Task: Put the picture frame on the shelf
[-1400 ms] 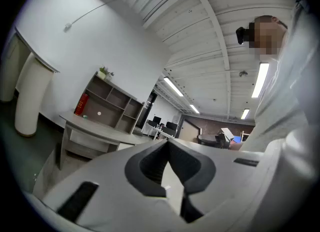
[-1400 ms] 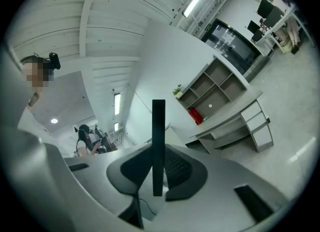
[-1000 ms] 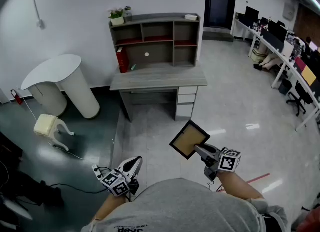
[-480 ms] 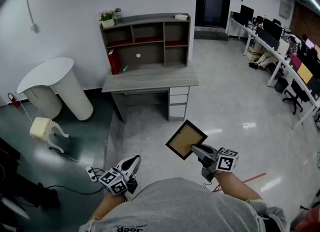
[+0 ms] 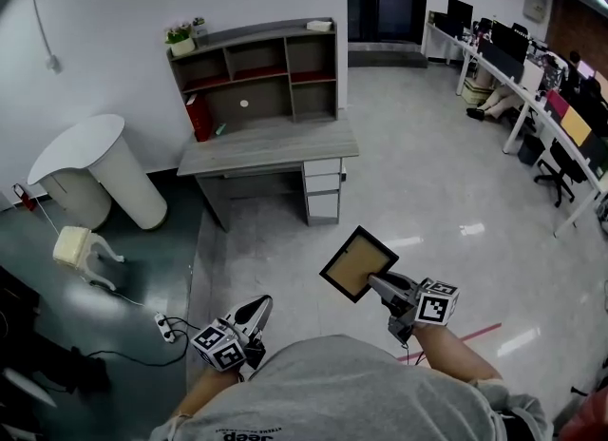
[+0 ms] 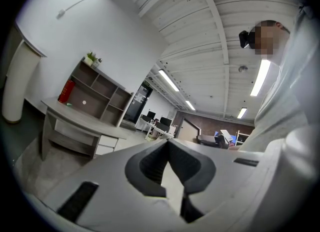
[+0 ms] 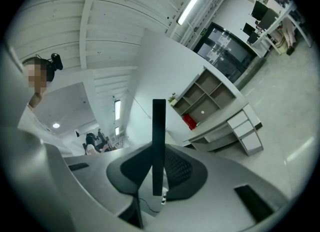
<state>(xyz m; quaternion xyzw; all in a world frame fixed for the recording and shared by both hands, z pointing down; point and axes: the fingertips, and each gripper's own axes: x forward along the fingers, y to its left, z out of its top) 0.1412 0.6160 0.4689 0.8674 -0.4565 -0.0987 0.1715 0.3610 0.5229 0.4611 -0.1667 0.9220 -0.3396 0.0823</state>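
Observation:
My right gripper (image 5: 377, 283) is shut on one corner of the picture frame (image 5: 358, 263), a black frame with a tan board, held tilted above the floor. In the right gripper view the frame (image 7: 158, 136) shows edge-on as a black bar clamped between the pads of the right gripper (image 7: 159, 157). The grey shelf (image 5: 253, 70) stands on a grey desk (image 5: 271, 146) against the white wall, some way ahead and to the left. My left gripper (image 5: 255, 310) is held low by my body, shut and holding nothing; its tips (image 6: 167, 143) meet.
A red book (image 5: 199, 117) and a small plant (image 5: 178, 37) are on the shelf. A white tilted table (image 5: 95, 165), a cream stool (image 5: 82, 246) and a power strip (image 5: 165, 326) lie to the left. Office desks with chairs (image 5: 532, 87) line the right.
The desk and shelf have slid left in the head view as I moved across the floor. The frame stays clamped in my right gripper. The power strip has come into view.

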